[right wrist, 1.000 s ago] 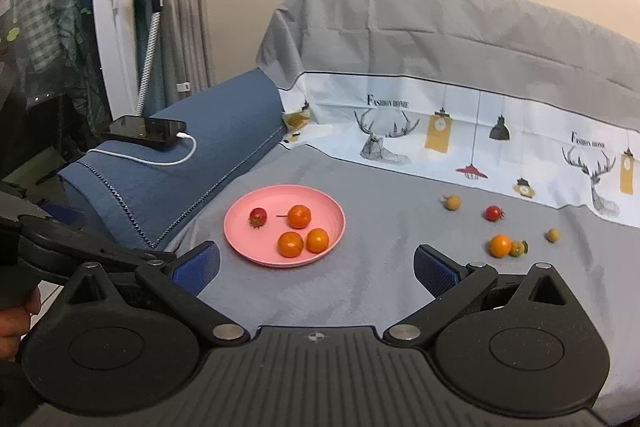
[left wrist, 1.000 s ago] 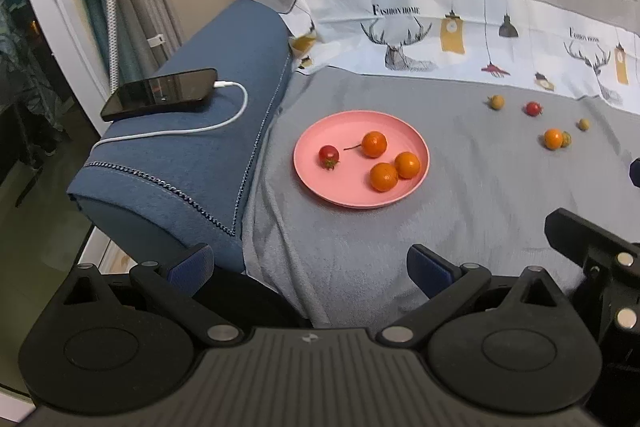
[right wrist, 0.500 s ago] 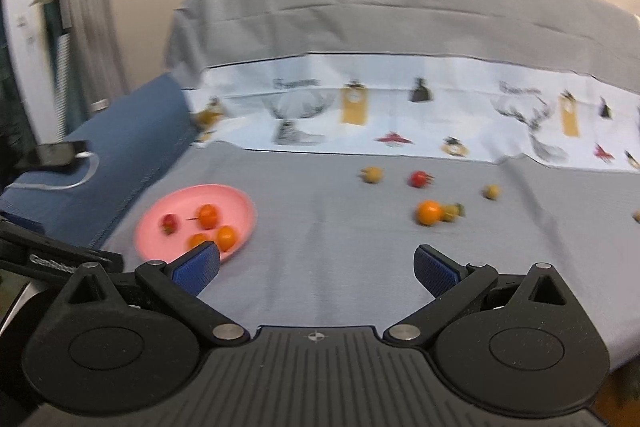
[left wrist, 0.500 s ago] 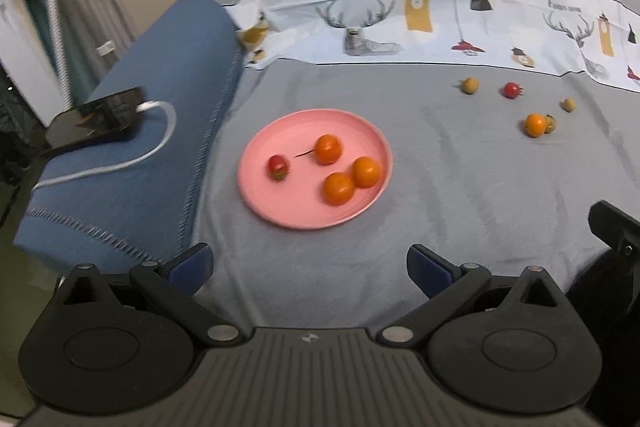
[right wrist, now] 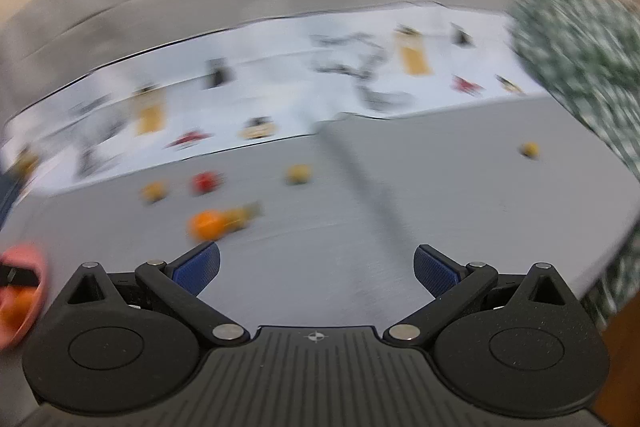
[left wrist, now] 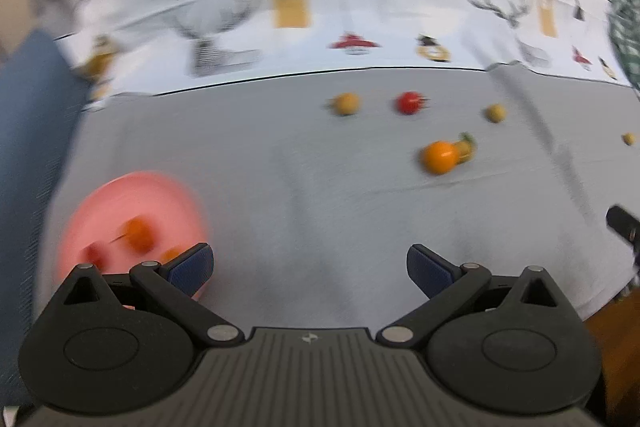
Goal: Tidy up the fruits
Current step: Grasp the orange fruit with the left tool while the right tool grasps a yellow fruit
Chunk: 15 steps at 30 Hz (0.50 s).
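1. My left tool is spread wide with nothing between its blue pads; my right tool is spread just as wide, also empty.
2. The left view shows most of the pink plate at lower left on the grey sofa cover, with blurred orange and red fruits on it; one pad overlaps its near rim.
3. The right view catches only a sliver of that plate at its left edge.
4. Both views show the loose fruits on the cover, well apart from the plate: an orange fruit touching a small yellow-green one, a red cherry tomato, and small yellow fruits on either side of it.
5. The right view shows much more of a green-and-white patterned fabric at the right.
6. The white printed band carries lettering near the deer drawings, too blurred for me to read.
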Available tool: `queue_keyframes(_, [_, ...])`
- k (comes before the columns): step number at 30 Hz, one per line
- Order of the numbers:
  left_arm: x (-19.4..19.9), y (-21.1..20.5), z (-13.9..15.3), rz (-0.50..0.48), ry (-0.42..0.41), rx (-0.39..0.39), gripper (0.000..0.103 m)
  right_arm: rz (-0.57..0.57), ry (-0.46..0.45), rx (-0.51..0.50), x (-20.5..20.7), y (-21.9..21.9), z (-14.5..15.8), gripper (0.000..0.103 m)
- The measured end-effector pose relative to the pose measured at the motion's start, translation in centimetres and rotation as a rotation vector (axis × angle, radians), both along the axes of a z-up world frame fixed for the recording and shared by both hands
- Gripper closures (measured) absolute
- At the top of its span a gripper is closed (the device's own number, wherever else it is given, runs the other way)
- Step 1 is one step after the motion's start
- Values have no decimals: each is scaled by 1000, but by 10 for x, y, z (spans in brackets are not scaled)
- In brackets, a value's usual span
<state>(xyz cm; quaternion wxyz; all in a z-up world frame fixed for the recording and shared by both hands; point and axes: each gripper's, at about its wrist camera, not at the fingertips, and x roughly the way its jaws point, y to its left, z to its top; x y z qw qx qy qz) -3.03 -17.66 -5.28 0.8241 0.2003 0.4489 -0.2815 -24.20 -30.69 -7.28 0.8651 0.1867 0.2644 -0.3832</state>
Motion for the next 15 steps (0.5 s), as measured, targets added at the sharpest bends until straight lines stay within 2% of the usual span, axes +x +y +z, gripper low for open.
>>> queue_keyframes(4, [18,-66,-30,-59,13,15,0,-198,-28,40,-18,-94,-19,1])
queue_keyframes(8, [29,-118,-62,-193,21,16,0,-390,-51,42,-32,-192,-43,1])
queue_keyframes(12, [39,-155,-93,-260,14,42,0,-510,-15,31,-32,-282,-75,1])
queue_keyframes(15, [46,-170,-109,-283,30,50,0,-561,3,28,-30,-329,-98,1])
